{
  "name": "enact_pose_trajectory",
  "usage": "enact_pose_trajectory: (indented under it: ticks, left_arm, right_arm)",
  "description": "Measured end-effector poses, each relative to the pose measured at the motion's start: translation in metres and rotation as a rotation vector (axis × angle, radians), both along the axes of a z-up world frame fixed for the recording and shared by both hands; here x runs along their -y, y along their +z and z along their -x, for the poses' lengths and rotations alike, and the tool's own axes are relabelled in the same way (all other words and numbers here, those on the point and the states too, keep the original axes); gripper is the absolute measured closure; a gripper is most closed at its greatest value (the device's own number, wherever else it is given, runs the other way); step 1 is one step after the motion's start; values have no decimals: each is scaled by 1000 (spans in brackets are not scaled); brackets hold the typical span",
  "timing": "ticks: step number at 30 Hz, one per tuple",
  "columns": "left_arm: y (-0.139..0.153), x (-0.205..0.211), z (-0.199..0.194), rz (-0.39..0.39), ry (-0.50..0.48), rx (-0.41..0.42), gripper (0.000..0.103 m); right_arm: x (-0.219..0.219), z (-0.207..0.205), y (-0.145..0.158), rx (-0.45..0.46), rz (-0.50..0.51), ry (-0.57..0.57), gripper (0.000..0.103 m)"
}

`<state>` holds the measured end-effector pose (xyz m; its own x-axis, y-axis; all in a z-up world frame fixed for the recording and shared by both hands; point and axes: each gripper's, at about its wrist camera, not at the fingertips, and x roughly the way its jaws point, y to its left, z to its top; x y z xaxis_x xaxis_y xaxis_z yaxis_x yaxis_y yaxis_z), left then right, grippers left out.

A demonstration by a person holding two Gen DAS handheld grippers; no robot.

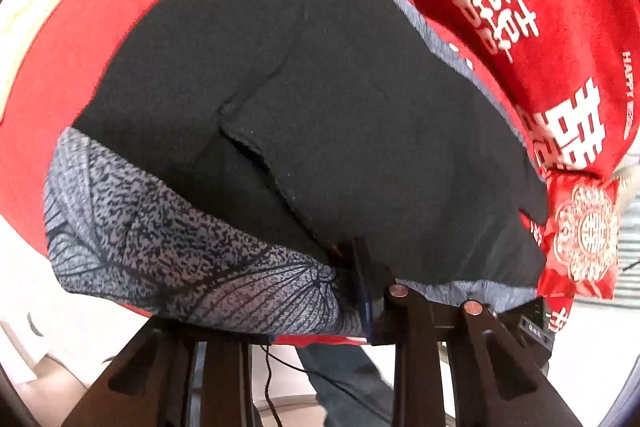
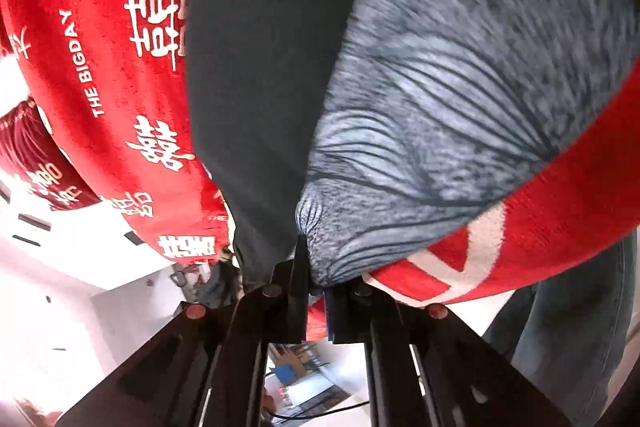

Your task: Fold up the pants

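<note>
The pants (image 1: 312, 99) are black on one face and grey with a dark leaf print (image 1: 168, 243) on the other. They lie spread over a red bedspread (image 1: 80, 39). My left gripper (image 1: 360, 283) is shut on the pants' near edge where black meets grey. In the right wrist view the same pants (image 2: 460, 87) hang bunched from my right gripper (image 2: 314, 275), which is shut on a gathered corner of the grey cloth, with the black face (image 2: 256, 67) to its left.
A red blanket with white characters (image 1: 520, 7) lies along the pants' far side, also in the right wrist view (image 2: 100, 67). A small red patterned cushion (image 1: 580, 239) sits at the right. The person's jeans (image 2: 572, 307) stand close by. White floor lies below.
</note>
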<state>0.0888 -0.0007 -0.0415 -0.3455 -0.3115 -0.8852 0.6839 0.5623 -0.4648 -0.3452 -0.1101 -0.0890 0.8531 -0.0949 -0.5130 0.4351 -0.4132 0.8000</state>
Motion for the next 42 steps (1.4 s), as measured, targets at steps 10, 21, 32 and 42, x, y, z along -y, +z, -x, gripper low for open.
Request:
enact_pose_trajectory:
  ticks: [10,21,32,42]
  left_arm:
    - [88,75,-9,100,74,88,73]
    - [12,238,-53,67,24,195,72]
    - [28,232,-50,13,-29,265,45]
    - [24,235,-39,-42,-45,426,42]
  right_arm:
    - [123,-47,133,-96,256,397,96]
    - [310,-123,63,-213,206,623,92]
    - [331,-142,46,-211,225,680,25]
    - [296,-190,83,-357,405,860,44]
